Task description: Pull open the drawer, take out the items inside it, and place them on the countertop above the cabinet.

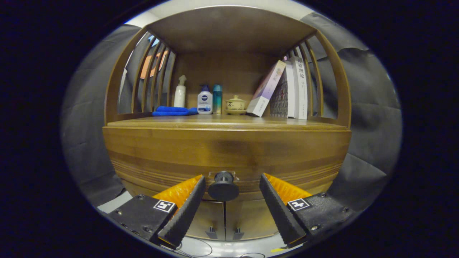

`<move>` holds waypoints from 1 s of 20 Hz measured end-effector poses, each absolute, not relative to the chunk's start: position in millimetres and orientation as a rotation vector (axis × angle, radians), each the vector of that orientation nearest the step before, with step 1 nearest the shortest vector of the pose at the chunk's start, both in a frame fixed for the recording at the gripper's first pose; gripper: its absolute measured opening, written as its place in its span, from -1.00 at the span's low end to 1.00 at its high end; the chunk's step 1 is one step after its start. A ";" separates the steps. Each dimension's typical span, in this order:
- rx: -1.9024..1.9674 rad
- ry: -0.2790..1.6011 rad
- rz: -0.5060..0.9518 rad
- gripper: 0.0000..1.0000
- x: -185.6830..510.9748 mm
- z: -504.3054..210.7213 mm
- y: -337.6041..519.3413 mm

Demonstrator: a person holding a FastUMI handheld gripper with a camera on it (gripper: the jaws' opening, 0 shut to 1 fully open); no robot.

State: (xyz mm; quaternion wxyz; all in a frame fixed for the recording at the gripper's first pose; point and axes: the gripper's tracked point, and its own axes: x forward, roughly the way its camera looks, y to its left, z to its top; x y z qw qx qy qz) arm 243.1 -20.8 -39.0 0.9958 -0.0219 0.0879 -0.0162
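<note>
A wooden cabinet faces me, its drawer front (226,150) closed. A dark round knob (223,186) sticks out of the drawer's lower middle. My gripper (232,182) is open, and the knob sits between its two fingertips, nearer the left finger (186,208) than the right finger (278,208). Neither finger touches the knob. The drawer's contents are hidden. The countertop (222,122) runs just above the drawer.
On the countertop stand a blue cloth (172,111), a white pump bottle (180,92), a white-and-blue bottle (204,101), a teal can (217,99), a lidded cup (235,104) and leaning books (287,89). Slatted sides enclose the shelf. Two lower doors (224,224) sit under the drawer.
</note>
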 end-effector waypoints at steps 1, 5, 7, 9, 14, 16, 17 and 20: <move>-0.050 0.179 -0.031 0.98 246.3 -40.9 -20.0; -0.078 0.173 -0.044 0.51 250.8 -46.7 -17.5; -0.071 0.168 -0.051 0.25 249.7 -47.3 -14.0; -0.045 0.184 -0.051 -0.01 251.6 -48.6 -13.7; -0.034 0.214 -0.032 -0.12 249.3 -48.7 -14.1; -0.032 0.221 -0.038 -0.16 248.2 -48.8 -13.1; -0.045 0.224 -0.044 -0.18 246.1 -49.1 -14.8; -0.054 0.220 -0.041 -0.20 236.7 -48.3 -13.5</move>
